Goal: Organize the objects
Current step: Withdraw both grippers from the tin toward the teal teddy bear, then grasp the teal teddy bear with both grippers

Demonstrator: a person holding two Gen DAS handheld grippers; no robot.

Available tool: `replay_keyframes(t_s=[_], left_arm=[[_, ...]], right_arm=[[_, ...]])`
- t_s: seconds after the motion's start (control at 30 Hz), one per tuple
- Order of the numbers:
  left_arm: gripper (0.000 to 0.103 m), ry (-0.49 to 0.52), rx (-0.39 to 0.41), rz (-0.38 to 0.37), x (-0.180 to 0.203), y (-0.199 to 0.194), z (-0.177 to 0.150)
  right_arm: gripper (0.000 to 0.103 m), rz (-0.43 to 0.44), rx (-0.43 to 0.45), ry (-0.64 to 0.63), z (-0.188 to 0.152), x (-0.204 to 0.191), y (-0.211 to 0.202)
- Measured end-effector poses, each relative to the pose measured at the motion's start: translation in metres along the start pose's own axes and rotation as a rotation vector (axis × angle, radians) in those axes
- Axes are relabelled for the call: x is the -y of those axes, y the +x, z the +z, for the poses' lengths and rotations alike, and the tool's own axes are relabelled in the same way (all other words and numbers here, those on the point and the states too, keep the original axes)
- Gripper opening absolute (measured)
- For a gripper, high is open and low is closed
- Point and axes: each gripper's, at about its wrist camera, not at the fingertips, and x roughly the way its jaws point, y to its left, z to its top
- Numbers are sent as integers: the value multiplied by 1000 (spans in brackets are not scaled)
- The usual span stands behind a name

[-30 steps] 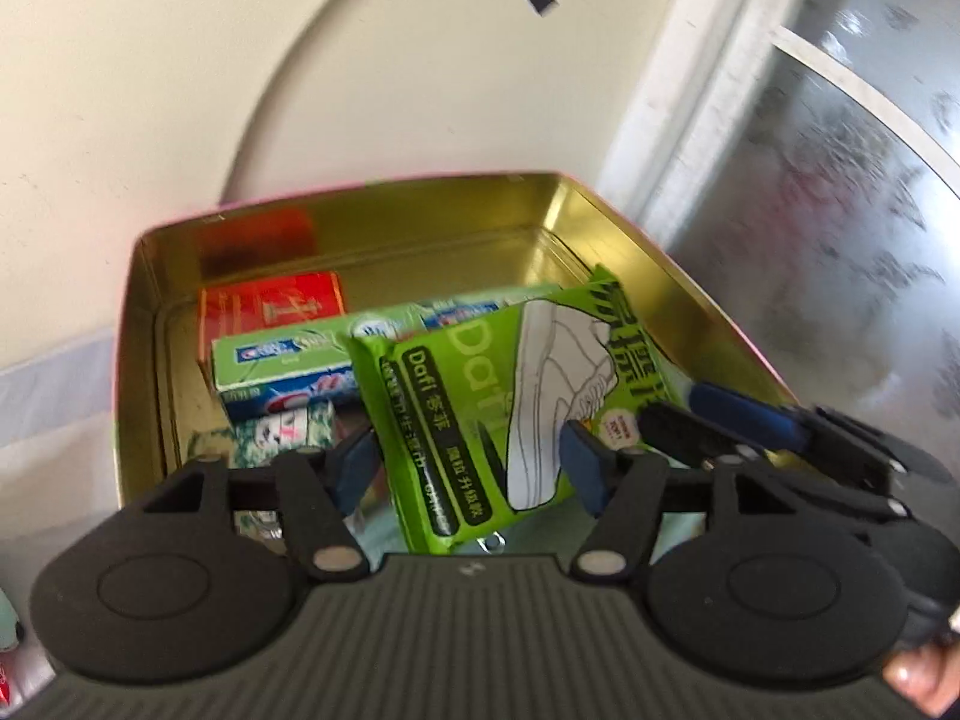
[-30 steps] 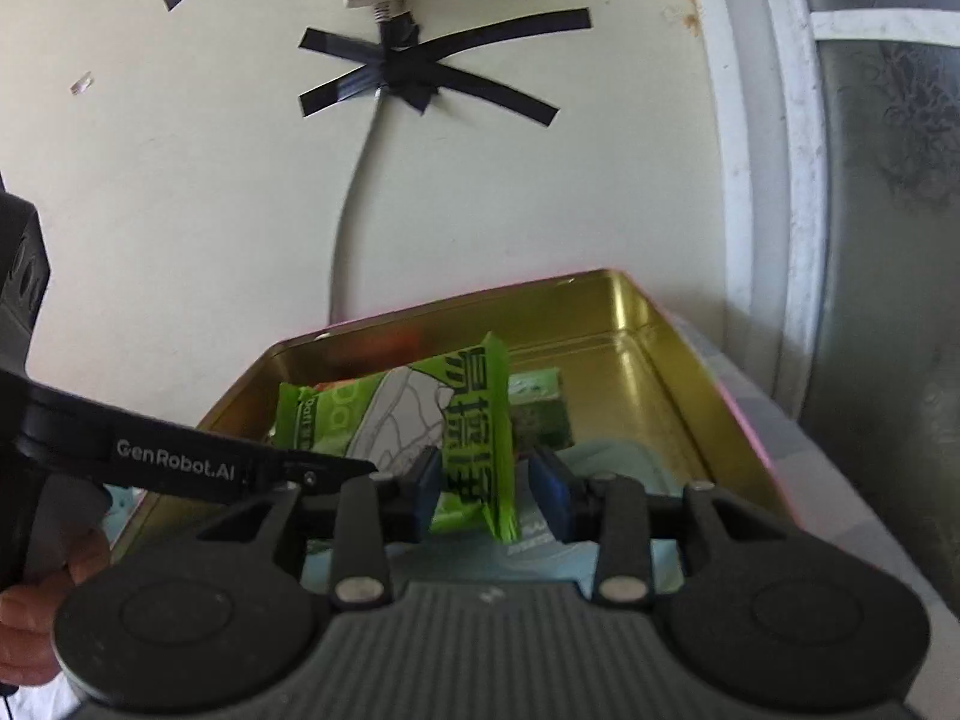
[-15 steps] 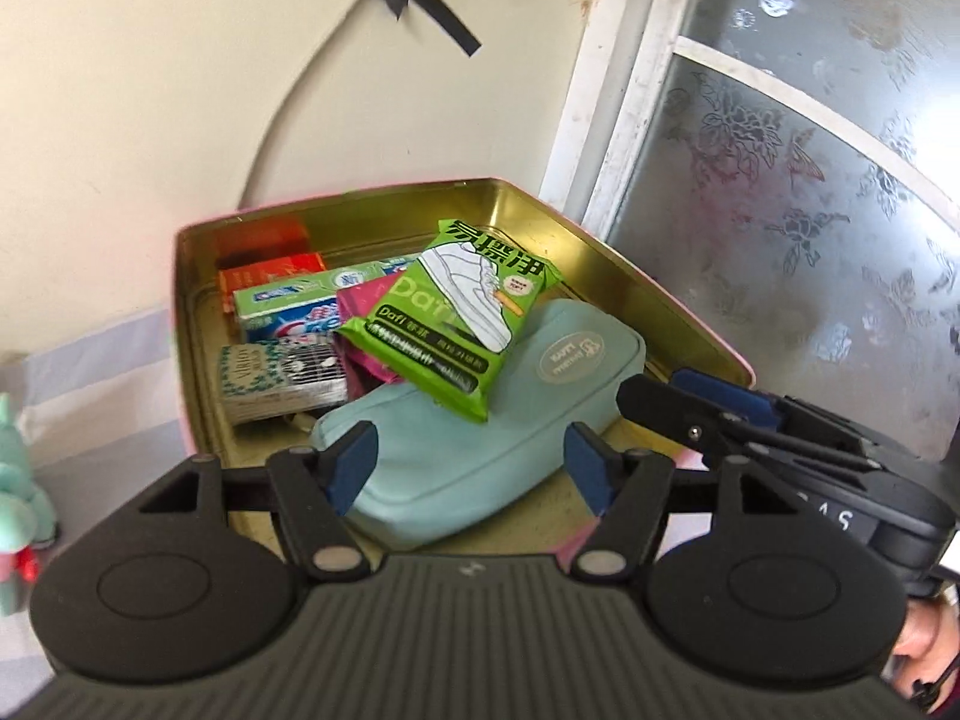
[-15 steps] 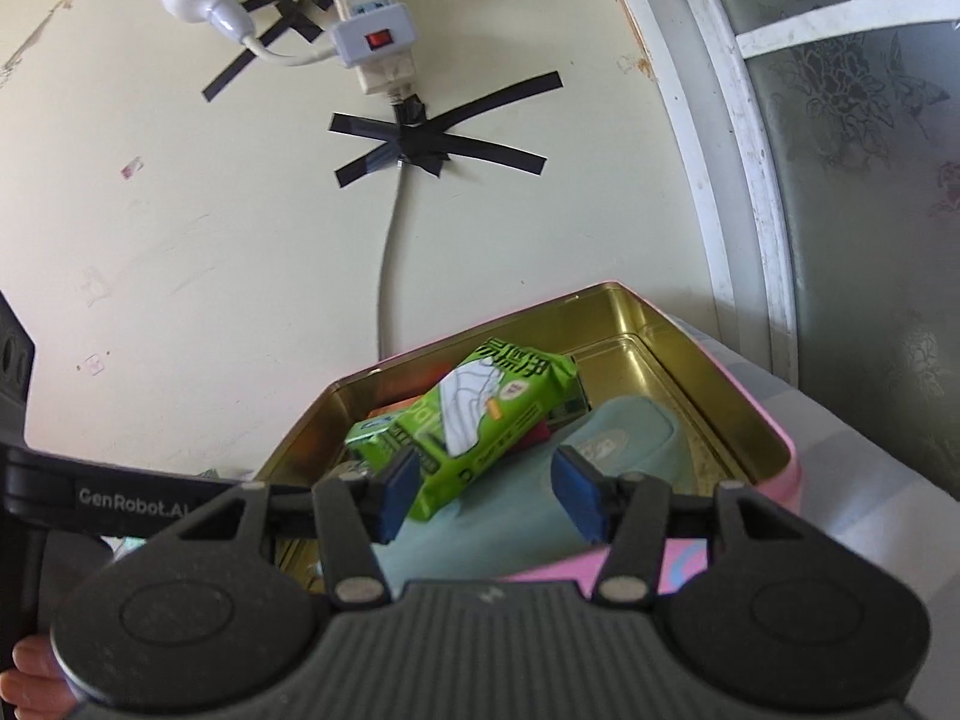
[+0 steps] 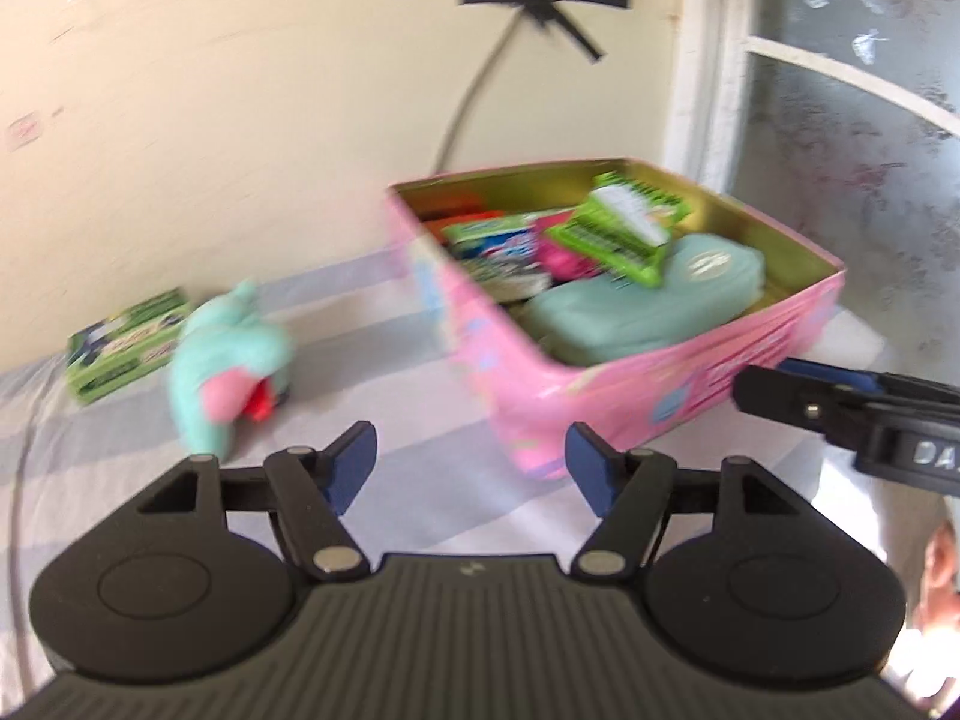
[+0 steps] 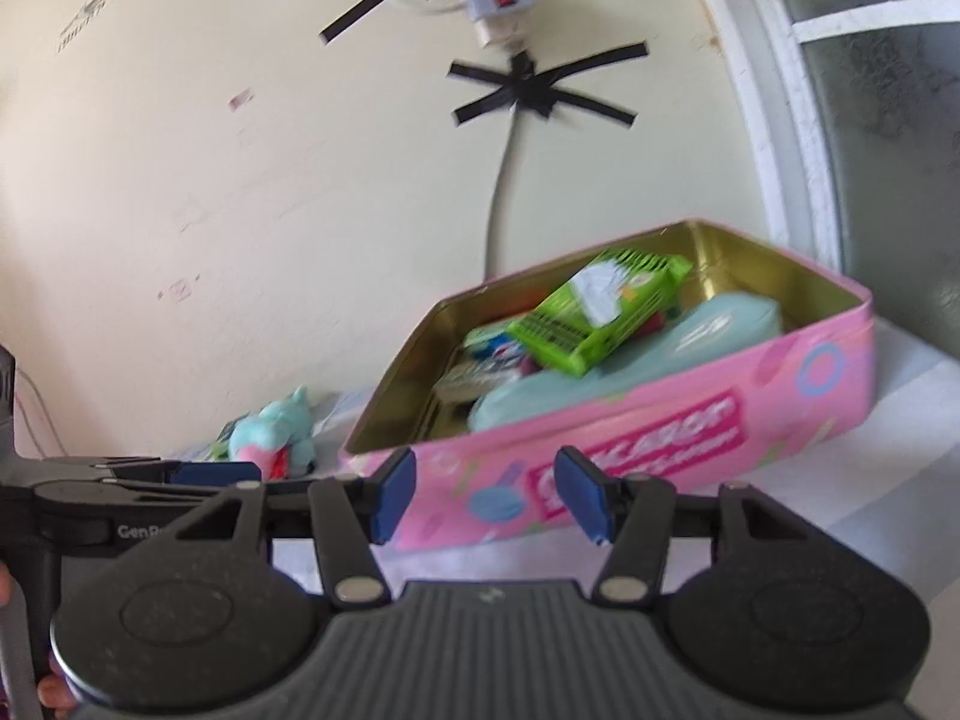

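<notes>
Two things lie loose on the striped cloth at the left, outside the tin: one green box (image 5: 123, 345) near the wall and, just to its right, one teal plush toy (image 5: 231, 357) with a pink and red patch. I judge the step in hand to be the gap between placements: neither gripper carries anything, and the likely next move is a reach leftward for the plush or the box, which calls for lining the fingers up around a soft, squashy body or across the narrow side of the carton. The left gripper (image 5: 471, 471) hovers over the cloth with its jaws wide and nothing between them; the right gripper (image 6: 486, 495) hangs in front of the tin's pink side, jaws equally wide and empty. To the right stands one pink tin (image 5: 666, 387), open, gold inside, close to the wall and the window frame. In it I count one green packet (image 5: 621, 231) propped atop the heap, one pale teal pouch (image 5: 648, 306) along the near side, one green-and-blue box (image 5: 495, 240), something magenta (image 5: 561, 255), and more that blur hides.
</notes>
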Motion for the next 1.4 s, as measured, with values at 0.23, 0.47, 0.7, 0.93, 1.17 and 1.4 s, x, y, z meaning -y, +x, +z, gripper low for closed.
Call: replay_keyframes(t_s=[0.23, 0.47, 0.7, 0.93, 1.17, 1.4], left_arm=[[71, -80, -46, 129, -71, 5, -34], [71, -214, -44, 258, -145, 5, -57], [75, -312, -18, 266, -174, 4, -65], [76, -332, -20, 242, -177, 3, -60], [76, -477, 16, 209, -199, -16, -60], [76, -592, 94, 89, -219, -43, -59]], right_arm=[[54, 61, -103, -91, -23, -60, 30], [54, 126, -214, -178, -36, -116, 75], [56, 151, -247, -156, -23, -158, 141], [70, 126, -192, -69, 9, -162, 186], [37, 161, -167, -269, 11, -195, 184], [41, 103, -93, -1132, -47, -263, 109]])
